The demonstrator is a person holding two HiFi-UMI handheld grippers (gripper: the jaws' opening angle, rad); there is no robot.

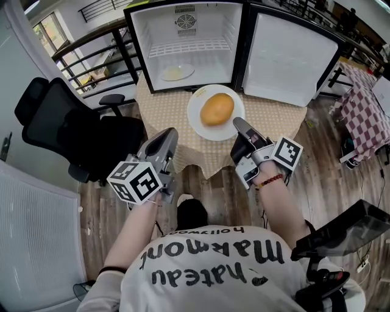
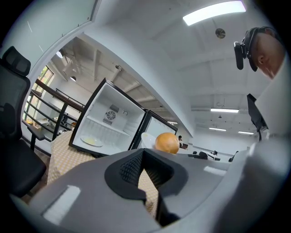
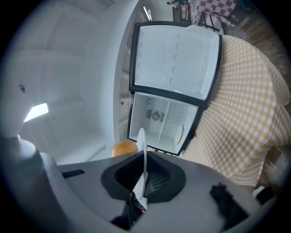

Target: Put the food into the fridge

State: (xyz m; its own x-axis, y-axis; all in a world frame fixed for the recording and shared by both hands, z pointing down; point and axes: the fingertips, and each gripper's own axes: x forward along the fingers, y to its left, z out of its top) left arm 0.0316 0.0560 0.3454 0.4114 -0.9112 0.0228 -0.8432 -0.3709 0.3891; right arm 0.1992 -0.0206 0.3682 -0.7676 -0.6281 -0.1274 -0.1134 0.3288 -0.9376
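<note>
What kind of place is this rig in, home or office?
Probably an open-plan office or lab, not a home: black swivel office chair, long ceiling strip lights, black metal balcony railing.

Bright, even light fills all 3 views. A ceiling light strip (image 2: 213, 12) glares at 1 o'clock in the left gripper view. Fisheye distortion bends edges; both gripper views have black corners, and the right one washes out toward 9 o'clock.
</note>
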